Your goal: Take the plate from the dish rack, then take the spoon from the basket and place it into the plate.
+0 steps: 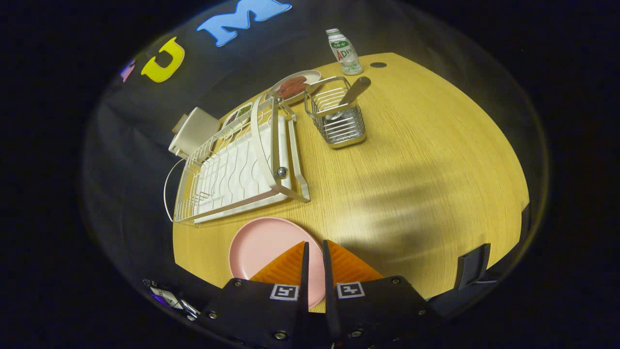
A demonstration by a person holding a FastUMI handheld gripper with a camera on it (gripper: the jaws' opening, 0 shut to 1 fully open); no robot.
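A pink plate lies flat on the wooden table, just in front of the empty white dish rack. My gripper hovers over the plate's right rim, its fingers almost together with only a thin slit between them and nothing pinched. Well beyond the fingers, a wire basket stands to the right of the rack's far end. A spoon leans in it, bowl down and handle up.
A small bottle stands at the table's far edge. A plate of sausages sits behind the rack, with a white box off the rack's left side. Bare tabletop stretches to the right of the basket and the fingers.
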